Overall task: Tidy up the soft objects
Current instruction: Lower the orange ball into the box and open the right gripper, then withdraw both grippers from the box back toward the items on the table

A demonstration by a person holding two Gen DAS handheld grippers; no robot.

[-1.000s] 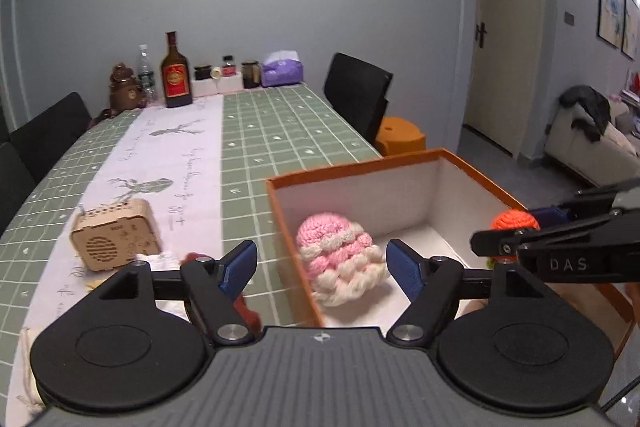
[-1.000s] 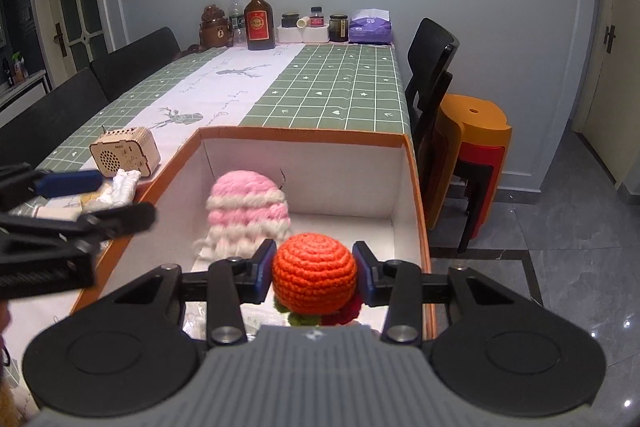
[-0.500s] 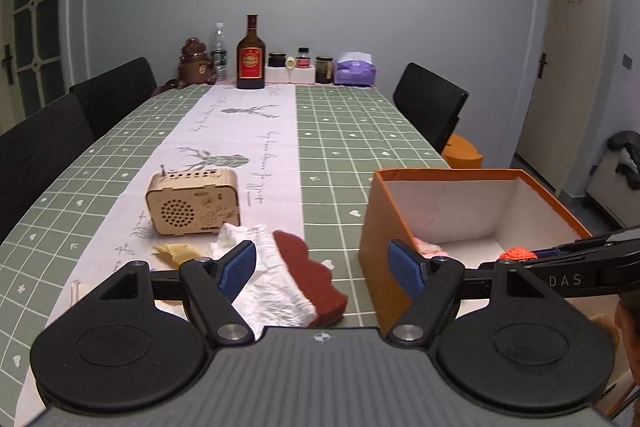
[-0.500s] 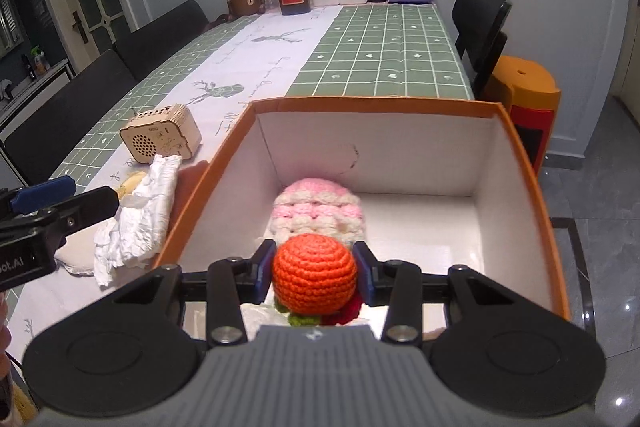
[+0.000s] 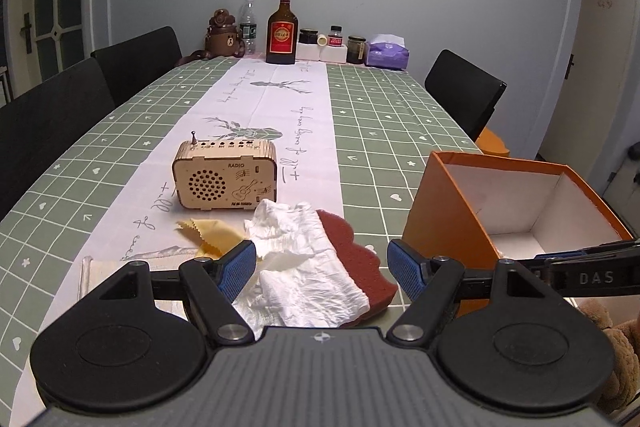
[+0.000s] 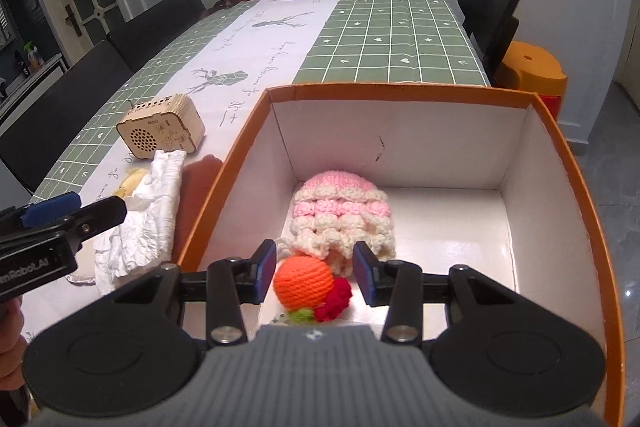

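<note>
Left wrist view: the left gripper [image 5: 322, 263] stands wide and empty low in the frame, over a crumpled white cloth [image 5: 300, 263] lying on a red-brown sponge [image 5: 356, 255]. An orange box [image 5: 444, 223] sits at right.

Right wrist view: the right gripper [image 6: 315, 273] has let go of the orange crochet ball [image 6: 302, 281], which sits loose between its parted pads at lower centre inside the box [image 6: 580, 187], beside a pink-and-white knit hat [image 6: 340, 215].

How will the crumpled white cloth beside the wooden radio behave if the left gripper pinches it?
The crumpled white cloth is probably floppy: its wrinkles suggest it will drape. It looks light. It overlaps the dark red sponge, so it may drag that.
</note>
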